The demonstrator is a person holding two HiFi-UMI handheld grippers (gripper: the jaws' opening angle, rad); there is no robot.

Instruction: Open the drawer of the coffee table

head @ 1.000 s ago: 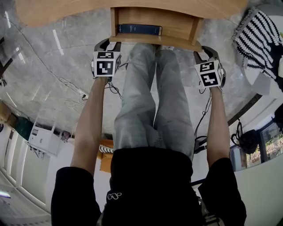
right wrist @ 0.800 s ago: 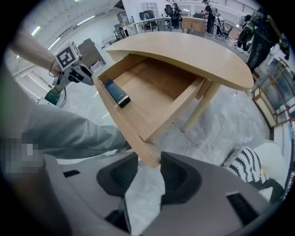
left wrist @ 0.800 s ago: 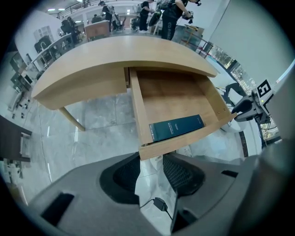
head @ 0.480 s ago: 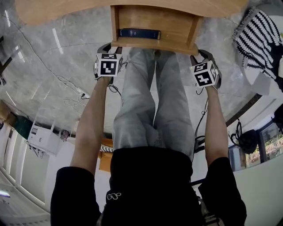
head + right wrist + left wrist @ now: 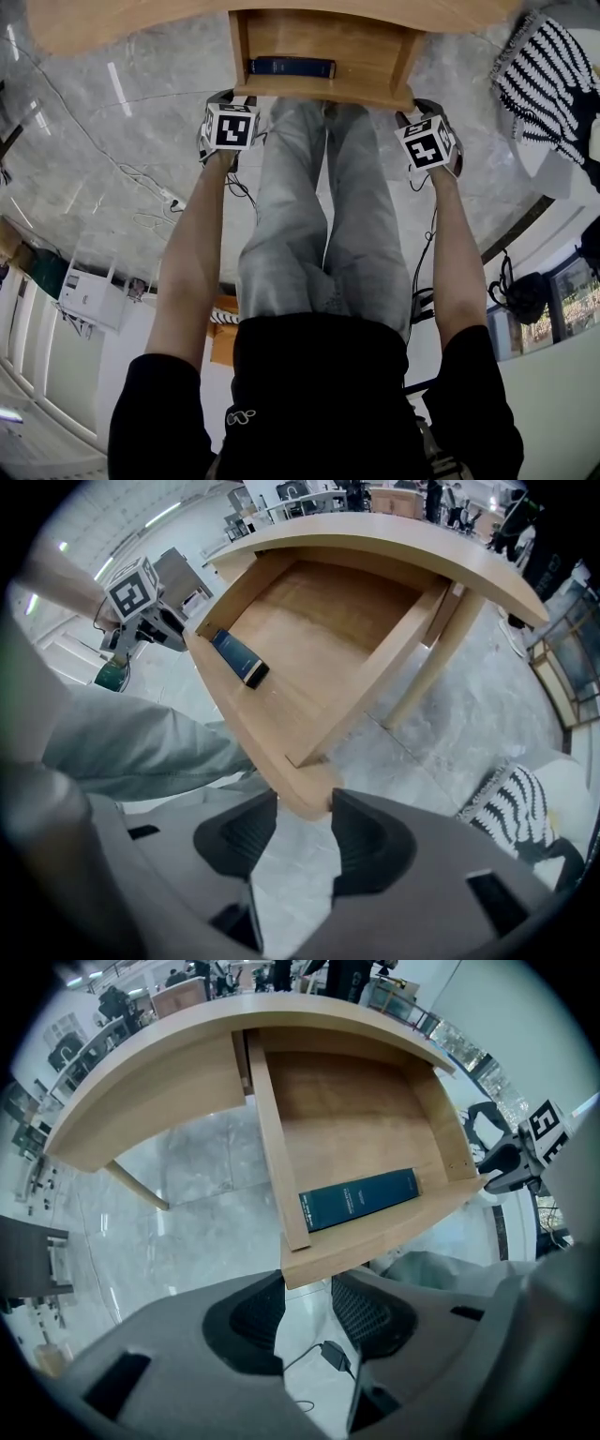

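- The drawer (image 5: 319, 42) stands pulled out from the coffee table's (image 5: 141, 23) front edge.
- The left gripper (image 5: 307, 1288) has its jaws wide, with the drawer's corner loose at their tips.
- The right gripper (image 5: 302, 803) has jaws just opening, astride the other corner.
- Best to clamp both corners evenly and pull straight.

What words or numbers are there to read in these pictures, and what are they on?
No text here is clear enough to read.
Blue book in the drawer: pale print along its edge, too small to read.
Left cube and right cube: black-and-white square patterns, not words.
Black shirt: small white squiggle, not readable.
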